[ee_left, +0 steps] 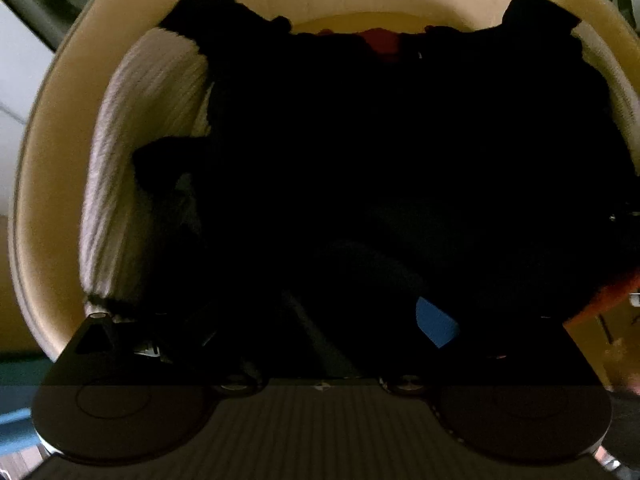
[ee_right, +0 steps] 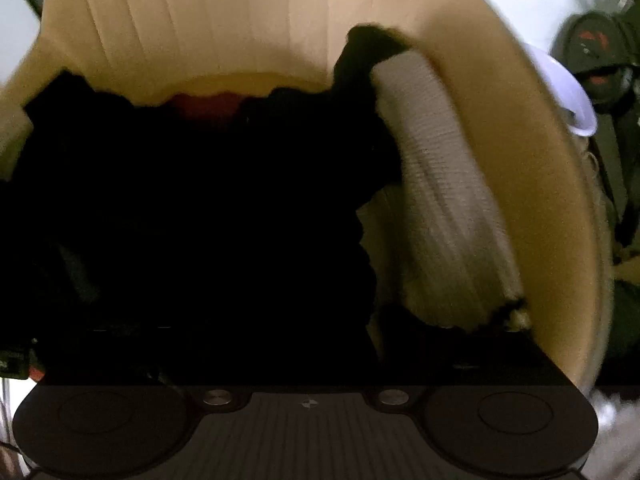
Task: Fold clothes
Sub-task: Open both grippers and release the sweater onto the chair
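Black knit garment with white ribbed sleeves (ee_left: 360, 152) lies spread in beige tub chair (ee_left: 48, 160), long axis left-right. Left gripper (ee_left: 320, 320) and right gripper (ee_right: 304, 320) spread wide, empty, directly above it; neither nearer

We are looking at our left tool (ee_left: 320, 312) and right tool (ee_right: 308, 320), each showing a dark ribbed body plate with a small crosshair mark, two round black discs at its corners and two silver screw heads between them.
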Demonstrator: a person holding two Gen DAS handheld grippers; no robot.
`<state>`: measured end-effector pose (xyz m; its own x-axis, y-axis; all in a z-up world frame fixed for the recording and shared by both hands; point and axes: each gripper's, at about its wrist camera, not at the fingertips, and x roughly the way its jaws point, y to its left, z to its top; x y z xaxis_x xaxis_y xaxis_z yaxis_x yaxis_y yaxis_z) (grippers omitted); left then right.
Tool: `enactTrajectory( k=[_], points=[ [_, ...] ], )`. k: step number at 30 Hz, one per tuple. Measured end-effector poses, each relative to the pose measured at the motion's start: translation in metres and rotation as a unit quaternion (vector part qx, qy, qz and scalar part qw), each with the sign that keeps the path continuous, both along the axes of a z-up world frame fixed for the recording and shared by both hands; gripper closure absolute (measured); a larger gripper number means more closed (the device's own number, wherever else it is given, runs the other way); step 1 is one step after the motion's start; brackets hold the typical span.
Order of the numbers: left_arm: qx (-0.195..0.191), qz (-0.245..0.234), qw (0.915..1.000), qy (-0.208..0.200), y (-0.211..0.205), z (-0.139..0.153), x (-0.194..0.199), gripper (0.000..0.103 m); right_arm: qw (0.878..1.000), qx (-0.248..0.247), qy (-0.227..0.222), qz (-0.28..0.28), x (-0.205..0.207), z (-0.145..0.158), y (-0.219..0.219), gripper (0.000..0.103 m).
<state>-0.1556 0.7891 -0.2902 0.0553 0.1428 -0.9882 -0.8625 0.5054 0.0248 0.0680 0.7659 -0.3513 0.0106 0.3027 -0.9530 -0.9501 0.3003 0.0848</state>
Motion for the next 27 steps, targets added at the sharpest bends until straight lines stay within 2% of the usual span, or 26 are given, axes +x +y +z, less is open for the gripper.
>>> enactTrajectory(
  k=[4, 9, 14, 18, 21, 27],
  points=[
    [0.000, 0.010, 0.9996, -0.027, -0.011, 0.028, -0.012, 0.001, 0.999, 0.036, -0.004, -0.036, -0.009, 0.037, -0.022, 0.001],
    [0.014, -0.008, 0.9977, -0.066, -0.035, 0.063, -0.024, 0.001, 0.994, 0.072, 0.016, -0.085, -0.020, 0.093, -0.077, 0.001],
    [0.098, -0.046, 0.9936, -0.034, -0.071, 0.102, -0.020, 0.001, 0.989, 0.085, 0.031, -0.120, -0.026, 0.153, -0.146, 0.001],
    [0.140, -0.050, 0.9882, -0.038, -0.090, 0.138, -0.016, 0.001, 0.987, 0.103, 0.031, -0.117, -0.025, 0.201, -0.185, 0.001],
    [0.139, -0.035, 0.9883, -0.051, -0.103, 0.151, -0.013, 0.001, 0.986, 0.119, 0.005, -0.115, -0.026, 0.227, -0.207, 0.001],
    [0.131, 0.020, 0.9889, -0.068, -0.167, 0.186, -0.023, 0.001, 0.989, 0.123, 0.010, -0.081, -0.033, 0.255, -0.256, 0.001]
  ],
)
